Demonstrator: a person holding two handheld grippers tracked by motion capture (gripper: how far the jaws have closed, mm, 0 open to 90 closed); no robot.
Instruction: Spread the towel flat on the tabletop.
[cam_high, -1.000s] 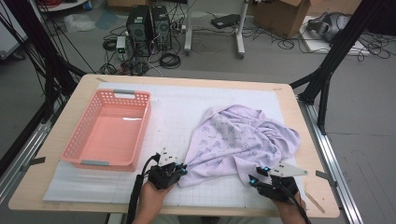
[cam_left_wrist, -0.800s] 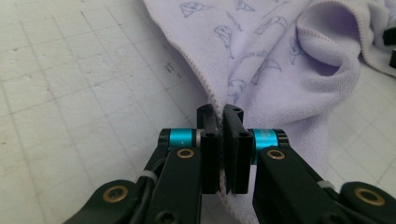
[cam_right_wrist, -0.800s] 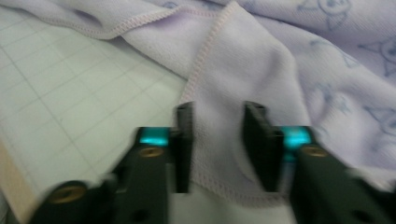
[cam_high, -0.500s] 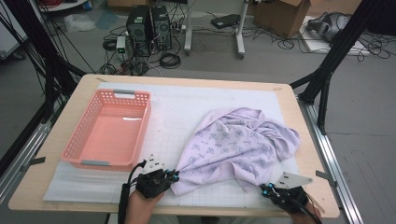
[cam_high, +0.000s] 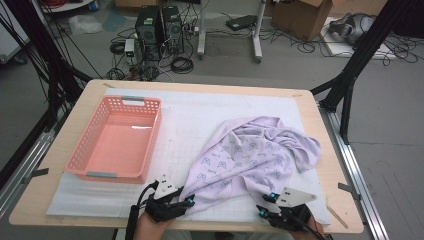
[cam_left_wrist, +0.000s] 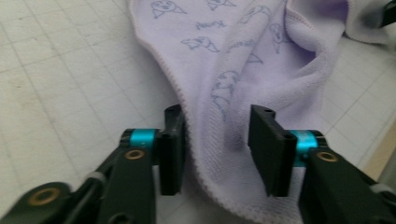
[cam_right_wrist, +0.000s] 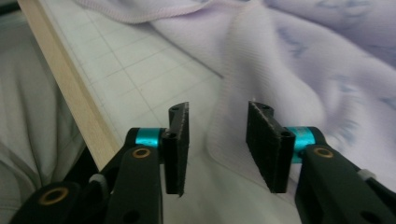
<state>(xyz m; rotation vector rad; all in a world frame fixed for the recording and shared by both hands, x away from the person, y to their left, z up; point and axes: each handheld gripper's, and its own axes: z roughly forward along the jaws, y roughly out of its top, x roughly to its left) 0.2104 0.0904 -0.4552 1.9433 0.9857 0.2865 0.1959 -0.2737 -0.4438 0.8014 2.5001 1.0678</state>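
Table: wooden table (cam_high: 60, 200) under a white gridded mat (cam_high: 200, 120); cables and computer towers on the floor beyond.
Left gripper: left gripper (cam_high: 182, 204) sits at the near edge of the mat; its jaws have just been opening and stand apart, with the near-left corner of the towel (cam_left_wrist: 261, 60) lying slack between them, pads not pressing it.
Right gripper: right gripper (cam_high: 265, 206) also at the near edge; jaws have just been opening, a gap either side of the towel hem that runs between them (nothing gripped).
Towel: lilac printed towel, bunched on the right half of the mat, its near edge drawn toward the person, the far part heaped in folds.
Basket: pink basket (cam_high: 80, 155) on the left of the mat, well apart from the towel.
Risk 1: if either gripper lifts now, the corner likely slips out, since no pad bears on the cloth.
Risk 2: closing on a doubled fold rather than a single hem could leave the towel twisted.
Risk 3: the right corner lies close to the table's near edge; a loose pull may drag it off the mat.
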